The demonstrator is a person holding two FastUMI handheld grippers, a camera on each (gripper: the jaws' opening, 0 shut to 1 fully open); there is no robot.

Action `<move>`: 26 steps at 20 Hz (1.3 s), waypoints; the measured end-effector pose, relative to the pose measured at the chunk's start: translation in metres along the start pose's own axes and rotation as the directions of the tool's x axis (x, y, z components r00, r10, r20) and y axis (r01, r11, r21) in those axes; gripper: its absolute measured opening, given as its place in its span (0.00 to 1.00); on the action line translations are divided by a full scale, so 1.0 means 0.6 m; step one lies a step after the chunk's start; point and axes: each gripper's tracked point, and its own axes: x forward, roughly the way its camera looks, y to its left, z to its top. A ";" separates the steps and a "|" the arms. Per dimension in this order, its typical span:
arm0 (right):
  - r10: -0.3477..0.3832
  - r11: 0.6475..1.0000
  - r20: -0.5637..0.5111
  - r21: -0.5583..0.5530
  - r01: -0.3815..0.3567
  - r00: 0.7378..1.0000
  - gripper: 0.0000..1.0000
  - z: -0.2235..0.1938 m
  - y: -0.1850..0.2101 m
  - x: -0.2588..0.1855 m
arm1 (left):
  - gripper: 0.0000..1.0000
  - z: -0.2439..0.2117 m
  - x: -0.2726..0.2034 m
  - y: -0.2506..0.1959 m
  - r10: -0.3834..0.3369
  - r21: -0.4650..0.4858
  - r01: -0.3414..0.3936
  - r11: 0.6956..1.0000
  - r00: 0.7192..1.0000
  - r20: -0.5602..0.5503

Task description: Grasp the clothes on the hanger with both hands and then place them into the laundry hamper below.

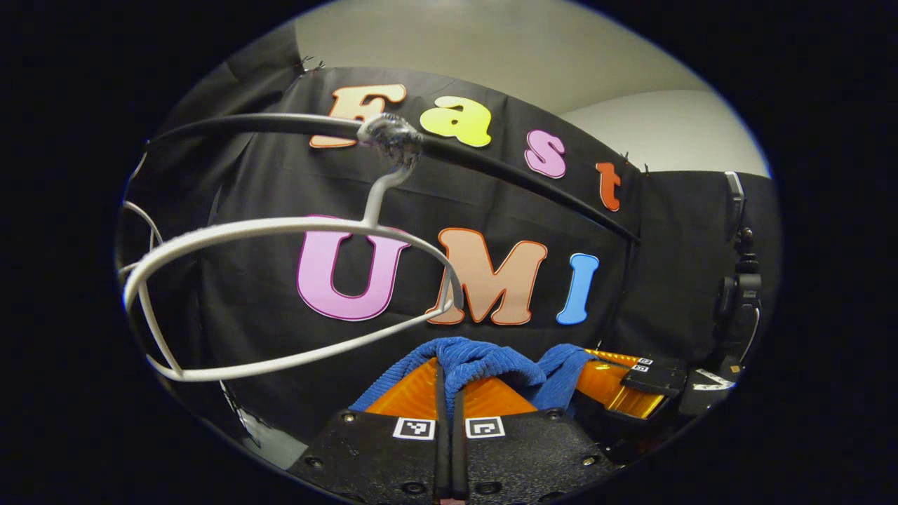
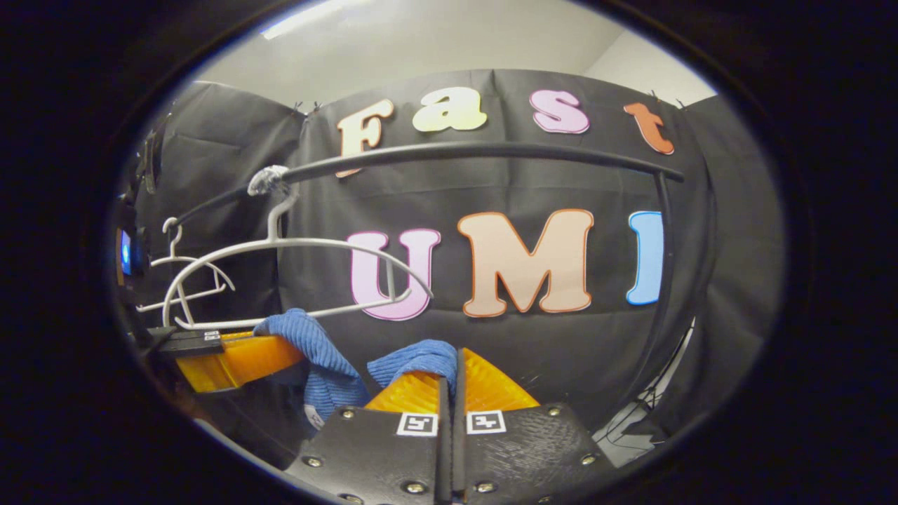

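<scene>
Left gripper [image 1: 449, 393] and right gripper [image 2: 449, 382]: jaws of both clenched on the blue cloth [image 1: 484, 365], one at each end so it hangs between them. Cloth is below the hanger [image 1: 280, 294], off it. Hanger hangs bare on the rail [image 1: 491, 158] behind. Hamper next, I'd judge.

The blue cloth [image 1: 484, 361] drops out of sight behind the left gripper [image 1: 450, 393], its lower part hidden by the gripper's body. Left of the white hanger [image 2: 295, 280], a second hanger [image 2: 184, 270] is too small and dim to make out where it hooks on.
</scene>
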 end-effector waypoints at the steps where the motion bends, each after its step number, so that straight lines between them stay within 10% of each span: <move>1: 0.004 1.000 -0.027 -0.002 -0.004 1.000 0.01 -0.015 0.001 0.009 | 0.01 -0.018 0.008 0.007 0.013 -0.003 -0.013 1.000 1.000 -0.017; 11: 0.040 0.999 -0.305 0.043 -0.028 0.952 0.01 -0.216 -0.007 0.061 | 0.02 -0.226 0.066 0.057 0.125 -0.016 -0.130 0.991 0.971 -0.203; 26: 0.039 0.989 -0.641 0.136 0.064 0.766 0.01 -0.530 -0.053 0.095 | 0.02 -0.489 0.096 0.152 0.226 0.065 -0.223 0.973 0.846 -0.483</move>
